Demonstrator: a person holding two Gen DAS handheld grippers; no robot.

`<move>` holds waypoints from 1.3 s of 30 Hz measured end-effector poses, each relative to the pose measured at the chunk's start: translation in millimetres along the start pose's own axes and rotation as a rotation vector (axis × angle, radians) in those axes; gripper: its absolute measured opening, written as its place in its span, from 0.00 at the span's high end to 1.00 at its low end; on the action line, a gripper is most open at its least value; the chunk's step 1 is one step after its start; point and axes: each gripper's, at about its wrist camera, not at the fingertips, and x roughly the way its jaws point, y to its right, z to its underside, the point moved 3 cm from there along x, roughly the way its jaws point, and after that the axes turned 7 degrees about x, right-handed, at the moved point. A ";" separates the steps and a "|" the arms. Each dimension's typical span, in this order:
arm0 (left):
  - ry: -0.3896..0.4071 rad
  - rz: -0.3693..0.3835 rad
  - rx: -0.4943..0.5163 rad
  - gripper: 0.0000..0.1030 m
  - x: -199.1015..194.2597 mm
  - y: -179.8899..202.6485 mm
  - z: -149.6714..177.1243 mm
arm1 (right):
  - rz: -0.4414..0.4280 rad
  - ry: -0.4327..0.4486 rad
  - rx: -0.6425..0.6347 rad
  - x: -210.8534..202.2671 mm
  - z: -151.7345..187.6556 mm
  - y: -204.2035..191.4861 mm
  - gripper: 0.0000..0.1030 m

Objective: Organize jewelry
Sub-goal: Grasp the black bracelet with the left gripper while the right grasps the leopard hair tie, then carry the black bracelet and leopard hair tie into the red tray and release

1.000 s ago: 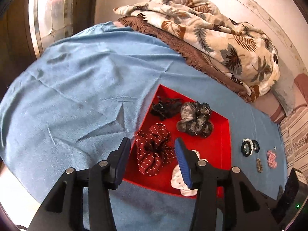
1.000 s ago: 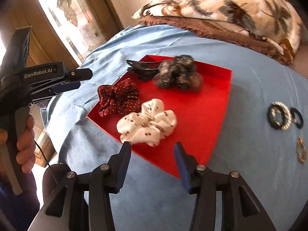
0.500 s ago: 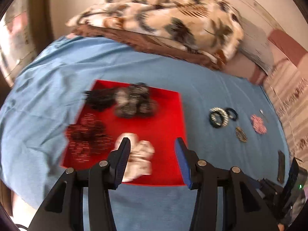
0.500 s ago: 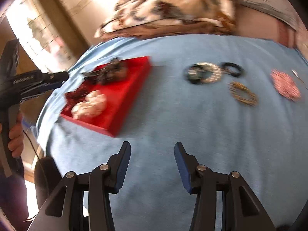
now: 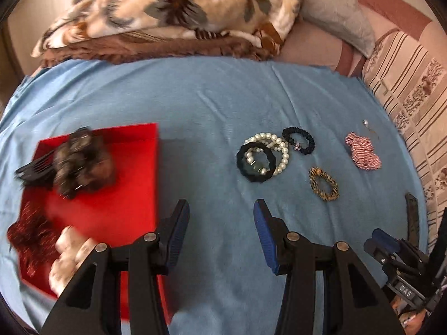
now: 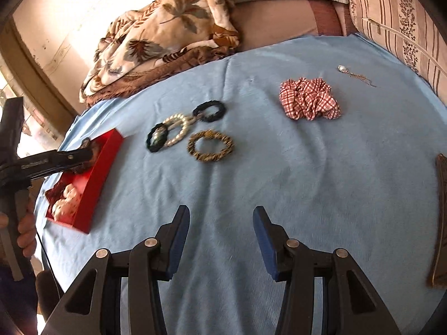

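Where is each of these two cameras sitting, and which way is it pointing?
Left wrist: on the left gripper, looking forward over the blue sheet; red tray at left, right gripper at lower right.
Right wrist: on the right gripper, facing the checked scrunchie; the hand holding the left gripper shows at left.
Shared: tray, pearl bracelets, leopard scrunchie.

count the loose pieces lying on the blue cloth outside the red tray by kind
Fabric scrunchies and hair ties: 4, namely red checked scrunchie, leopard-print tie, small black ruffled tie, thick black tie
White pearl bead bracelets: 1 cluster, under the thick black tie; strand count unclear
Thin chain pendant with a pale stone: 1
Total: 6
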 end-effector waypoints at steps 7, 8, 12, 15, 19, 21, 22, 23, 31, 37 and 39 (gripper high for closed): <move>-0.040 0.029 -0.005 0.64 52.2 -1.0 -23.4 | 0.005 0.002 0.003 34.6 -31.3 0.9 0.50; -0.043 0.038 -0.010 0.64 59.0 -2.3 -26.4 | 0.005 0.001 0.003 40.3 -36.0 1.4 0.50; -0.054 0.047 -0.014 0.66 80.0 -3.2 -34.0 | 0.010 -0.008 0.002 58.0 -48.6 1.0 0.50; -0.066 0.067 -0.016 0.68 94.4 -0.3 -37.0 | 0.025 -0.016 -0.011 72.3 -55.1 -0.8 0.50; -0.075 0.080 -0.001 0.94 103.8 7.6 -38.5 | 0.054 -0.012 -0.038 86.5 -59.5 -5.3 0.56; -0.078 0.120 -0.021 0.94 99.8 8.9 -37.3 | 0.057 -0.024 -0.056 89.6 -59.6 -9.1 0.92; -0.067 0.124 -0.024 0.94 95.3 9.5 -36.5 | 0.055 -0.029 -0.057 89.7 -58.7 -10.2 0.92; -0.055 0.123 -0.019 0.94 87.7 10.6 -34.9 | 0.057 -0.022 -0.060 87.6 -57.2 -10.9 0.92; -0.031 0.213 -0.050 0.94 38.2 15.1 -13.8 | 0.014 0.001 0.009 52.4 -38.4 -0.1 0.92; -0.050 0.217 -0.022 0.94 12.8 29.6 16.3 | 0.003 0.024 0.043 19.7 -11.8 7.0 0.92; -0.046 0.219 -0.004 0.94 8.2 35.6 25.6 | 0.028 0.031 0.034 11.2 0.3 8.7 0.92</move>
